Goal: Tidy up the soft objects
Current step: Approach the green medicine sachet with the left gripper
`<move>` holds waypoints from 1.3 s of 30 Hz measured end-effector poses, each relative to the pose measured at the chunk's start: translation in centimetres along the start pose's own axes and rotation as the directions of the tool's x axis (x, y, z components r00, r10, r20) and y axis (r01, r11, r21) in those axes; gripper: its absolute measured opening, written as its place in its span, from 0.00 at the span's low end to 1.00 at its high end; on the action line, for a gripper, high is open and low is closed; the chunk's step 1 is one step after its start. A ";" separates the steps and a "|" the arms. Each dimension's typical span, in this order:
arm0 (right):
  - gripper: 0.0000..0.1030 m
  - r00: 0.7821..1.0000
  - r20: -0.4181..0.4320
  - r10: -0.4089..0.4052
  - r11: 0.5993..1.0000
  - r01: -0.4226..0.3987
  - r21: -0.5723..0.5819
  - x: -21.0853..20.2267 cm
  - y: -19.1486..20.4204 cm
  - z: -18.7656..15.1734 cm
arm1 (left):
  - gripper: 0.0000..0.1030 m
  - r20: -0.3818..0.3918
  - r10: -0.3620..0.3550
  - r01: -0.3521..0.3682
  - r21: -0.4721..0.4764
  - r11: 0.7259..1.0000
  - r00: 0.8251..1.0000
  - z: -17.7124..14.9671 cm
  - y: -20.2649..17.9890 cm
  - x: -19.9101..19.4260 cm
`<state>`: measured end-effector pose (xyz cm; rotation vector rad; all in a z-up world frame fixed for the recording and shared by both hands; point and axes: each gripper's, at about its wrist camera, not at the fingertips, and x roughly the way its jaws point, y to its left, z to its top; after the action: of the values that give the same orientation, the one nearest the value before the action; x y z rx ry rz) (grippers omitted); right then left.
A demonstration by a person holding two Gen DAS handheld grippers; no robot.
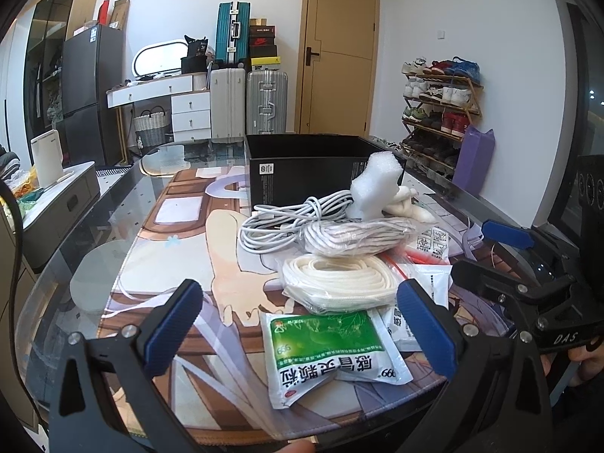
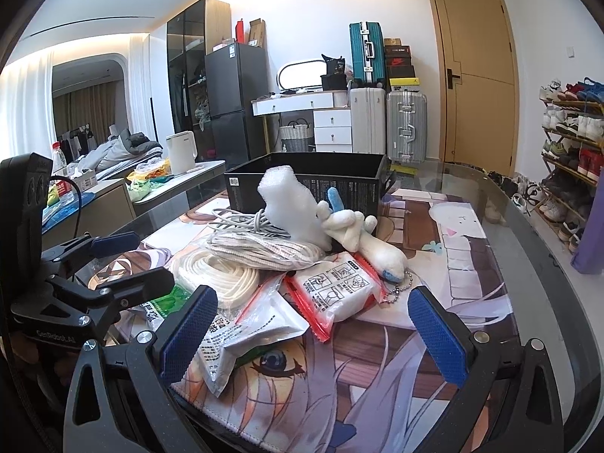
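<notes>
A pile of soft things lies on the printed mat (image 1: 181, 264) in front of an open black box (image 1: 309, 173): white foam (image 1: 373, 185), a plush toy (image 2: 362, 234), a coiled white cable (image 1: 279, 226), bagged striped rope (image 1: 355, 236), a cream cord coil (image 1: 336, 283), a green-white sachet (image 1: 328, 347) and a red-edged white pack (image 2: 339, 287). My left gripper (image 1: 302, 328) is open and empty, with the green sachet between its fingers. My right gripper (image 2: 313, 332) is open and empty, just before the packets. Each gripper shows in the other's view.
The glass table's curved edge (image 2: 547, 264) runs on the right, with a shoe rack (image 2: 570, 143) and a purple bag (image 1: 472, 158) beyond. A sideboard with a white kettle (image 1: 47, 158) stands to the left. Suitcases (image 1: 249, 102) and a door are at the back.
</notes>
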<state>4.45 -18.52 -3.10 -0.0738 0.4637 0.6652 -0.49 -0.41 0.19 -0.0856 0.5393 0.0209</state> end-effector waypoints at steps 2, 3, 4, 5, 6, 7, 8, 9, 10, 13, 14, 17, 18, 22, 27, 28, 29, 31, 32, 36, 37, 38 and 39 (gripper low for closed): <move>1.00 1.000 0.000 0.000 1.000 0.000 0.003 0.0 -0.1 0.1 | 1.00 -0.001 0.001 -0.001 -0.003 1.000 1.000 -0.1 0.0 0.1; 1.00 1.000 -0.001 -0.001 1.000 0.001 0.002 0.0 -0.1 0.0 | 1.00 -0.003 0.000 0.000 -0.004 1.000 1.000 0.0 0.1 0.2; 1.00 1.000 -0.001 -0.003 1.000 0.003 0.001 0.0 0.0 0.1 | 1.00 -0.003 -0.001 0.001 -0.004 1.000 1.000 0.0 0.0 0.1; 1.00 1.000 -0.001 -0.005 1.000 0.005 -0.001 0.0 0.0 0.1 | 1.00 -0.004 -0.001 0.001 -0.003 1.000 1.000 -0.1 0.0 0.1; 1.00 1.000 -0.001 -0.008 1.000 0.008 -0.002 -0.1 0.1 0.1 | 1.00 -0.007 -0.002 0.002 -0.002 1.000 1.000 -0.1 0.0 0.1; 1.00 1.000 -0.002 -0.011 1.000 0.011 -0.001 -0.1 0.1 0.1 | 1.00 -0.007 0.000 0.000 0.001 1.000 1.000 -0.1 -0.1 0.1; 1.00 1.000 -0.003 -0.010 1.000 0.010 0.000 -0.1 0.0 0.1 | 1.00 -0.007 0.003 -0.003 0.004 1.000 1.000 0.0 -0.1 0.1; 1.00 1.000 -0.002 -0.011 1.000 0.011 0.001 -0.1 0.0 0.1 | 1.00 -0.005 0.005 -0.005 0.007 1.000 1.000 0.0 -0.1 0.1; 1.00 1.000 -0.001 -0.014 1.000 0.014 0.002 -0.1 0.0 0.1 | 1.00 -0.005 0.006 -0.006 0.008 1.000 1.000 -0.1 -0.1 0.0; 1.00 1.000 -0.003 -0.015 1.000 0.015 0.008 -0.1 -0.1 0.1 | 1.00 -0.005 0.004 -0.004 0.010 1.000 1.000 0.0 0.0 0.0; 1.00 1.000 -0.003 -0.016 1.000 0.016 0.008 -0.1 -0.1 0.1 | 1.00 -0.006 0.005 -0.005 0.011 1.000 1.000 0.0 0.1 -0.1; 1.00 1.000 -0.001 -0.016 1.000 0.016 0.006 -0.1 -0.1 0.1 | 1.00 -0.003 0.012 -0.012 0.007 1.000 1.000 0.0 0.3 -0.2; 1.00 1.000 -0.001 -0.015 1.000 0.015 0.006 -0.1 -0.1 0.1 | 1.00 -0.003 0.012 -0.012 0.004 1.000 1.000 0.0 0.4 -0.2; 1.00 1.000 -0.002 -0.015 1.000 0.015 0.006 -0.1 -0.1 0.1 | 1.00 0.002 0.019 -0.019 -0.001 1.000 1.000 0.0 0.7 -0.2; 1.00 1.000 -0.003 -0.015 1.000 0.015 0.005 -0.1 -0.1 0.0 | 1.00 0.002 0.020 -0.020 -0.005 1.000 1.000 0.1 1.0 -0.2; 1.00 1.000 -0.003 -0.015 1.000 0.015 0.003 -0.1 -0.1 0.0 | 1.00 0.004 0.024 -0.024 -0.002 1.000 1.000 0.1 1.0 -0.2; 1.00 1.000 -0.004 -0.014 1.000 0.014 0.002 0.0 -0.1 0.0 | 1.00 0.008 0.030 -0.030 -0.001 1.000 1.000 0.1 1.0 -0.2; 1.00 1.000 -0.007 -0.010 1.000 0.010 0.001 0.0 -0.1 0.0 | 1.00 0.010 0.031 -0.031 -0.005 1.000 0.999 0.2 1.2 -0.3; 1.00 1.000 -0.009 -0.007 1.000 0.007 0.002 0.0 -0.1 -0.1 | 1.00 0.010 0.028 -0.028 -0.006 1.000 1.000 0.3 1.2 -0.3; 1.00 0.999 -0.033 -0.002 1.000 0.002 0.007 0.4 -0.1 -0.2 | 1.00 0.012 0.027 -0.027 -0.001 1.000 1.000 0.4 1.3 -0.4; 1.00 0.999 -0.037 0.002 1.000 -0.001 0.005 0.4 -0.1 -0.2 | 1.00 0.009 0.025 -0.025 0.000 1.000 1.000 0.4 1.4 -0.3; 1.00 0.999 -0.042 0.007 1.000 -0.007 0.000 0.5 0.0 -0.3 | 1.00 0.006 0.023 -0.023 0.001 1.000 1.000 0.3 1.3 -0.3; 1.00 0.999 -0.047 0.009 1.000 -0.010 -0.004 0.5 0.1 -0.3 | 1.00 0.005 0.021 -0.021 0.002 1.000 1.000 0.3 1.3 -0.3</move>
<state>4.64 -18.16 -3.56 -0.0914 0.5081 0.6749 -0.64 0.91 0.49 -0.0779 0.5355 0.0414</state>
